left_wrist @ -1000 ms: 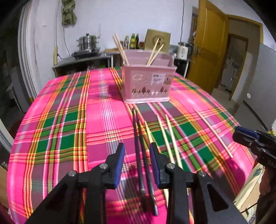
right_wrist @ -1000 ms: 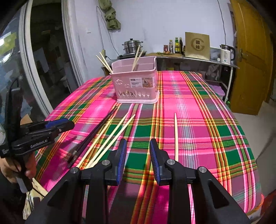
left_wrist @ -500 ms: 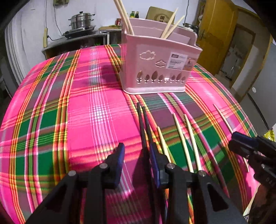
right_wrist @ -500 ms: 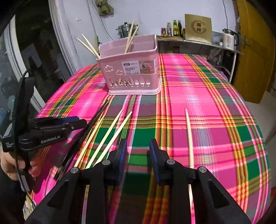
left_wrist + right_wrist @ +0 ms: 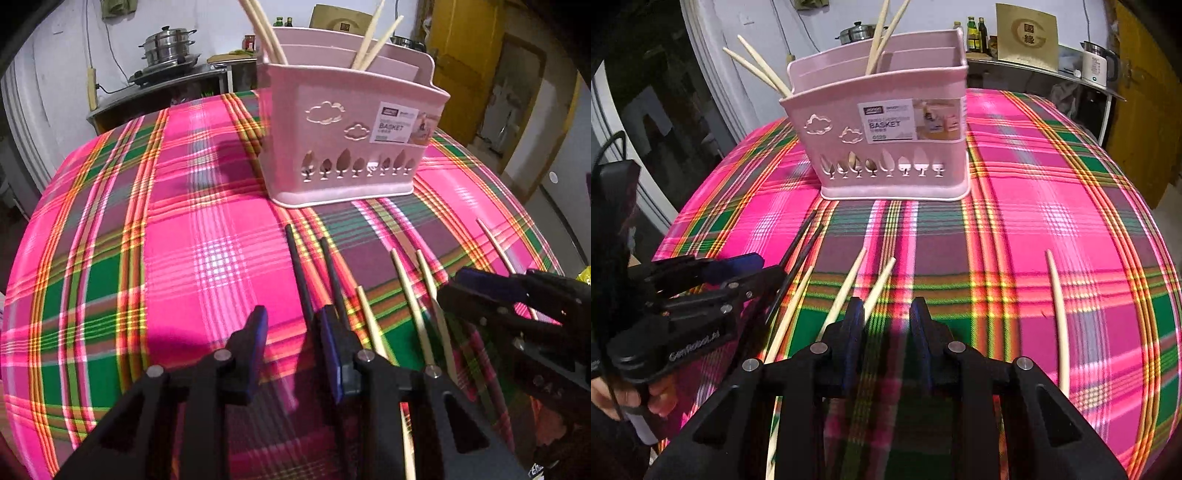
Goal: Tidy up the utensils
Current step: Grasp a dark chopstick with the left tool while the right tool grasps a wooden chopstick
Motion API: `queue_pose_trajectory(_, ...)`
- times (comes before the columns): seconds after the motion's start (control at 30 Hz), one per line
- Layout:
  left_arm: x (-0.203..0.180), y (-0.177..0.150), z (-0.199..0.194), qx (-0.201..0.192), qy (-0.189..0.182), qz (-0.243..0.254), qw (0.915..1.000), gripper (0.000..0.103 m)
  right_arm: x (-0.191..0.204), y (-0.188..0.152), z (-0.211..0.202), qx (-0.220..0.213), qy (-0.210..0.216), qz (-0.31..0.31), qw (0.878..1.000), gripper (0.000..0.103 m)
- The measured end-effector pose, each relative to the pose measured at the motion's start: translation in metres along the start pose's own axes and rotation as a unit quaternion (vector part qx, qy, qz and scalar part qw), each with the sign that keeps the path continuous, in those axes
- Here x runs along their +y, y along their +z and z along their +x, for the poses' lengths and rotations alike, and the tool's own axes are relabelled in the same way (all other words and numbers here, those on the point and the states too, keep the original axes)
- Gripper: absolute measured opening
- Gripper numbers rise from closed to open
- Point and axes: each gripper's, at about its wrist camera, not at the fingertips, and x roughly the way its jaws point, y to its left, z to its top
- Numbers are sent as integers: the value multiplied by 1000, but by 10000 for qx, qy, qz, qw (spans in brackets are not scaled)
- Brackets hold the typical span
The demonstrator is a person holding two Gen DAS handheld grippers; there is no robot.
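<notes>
Plaid tablecloth (image 5: pixel 207 258), black chopsticks (image 5: pixel 299 273) beside open left tongs (image 5: pixel 291 332), right tongs (image 5: pixel 886 325) over pale chopsticks (image 5: pixel 846 288)

Left gripper (image 5: pixel 293 336) now lower over the black chopsticks (image 5: pixel 299 269), right gripper (image 5: pixel 886 321) closer to the pink basket (image 5: pixel 886 147), near light chopsticks (image 5: pixel 846 288)

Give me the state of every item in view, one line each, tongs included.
Left tongs: open, empty, low over the black chopsticks.
Right tongs: open, empty.
Black chopsticks: flat on the cloth.
Pale chopsticks: three flat near centre.
Lone pale chopstick: flat, apart to the right.
Pink basket: upright, four chopsticks inside.
</notes>
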Motion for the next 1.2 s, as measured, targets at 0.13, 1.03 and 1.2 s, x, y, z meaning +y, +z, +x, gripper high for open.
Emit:
queue_pose_trajectory(0.13, 8, -4, -3, 13, 48, -38, 10000, 31, 5, 6, 9, 54, -118, -62, 9999, 26)
queue_pose_trajectory(1.03, 4, 22, 6, 215, 19, 43, 9998, 7, 14, 20, 13, 216, -469, -386, 9979, 5)
queue_pose_trajectory(1.2, 9, 26, -22, -104, -104, -29, 9999, 6, 7, 26, -7, -21, -146, -271, 9995, 5)
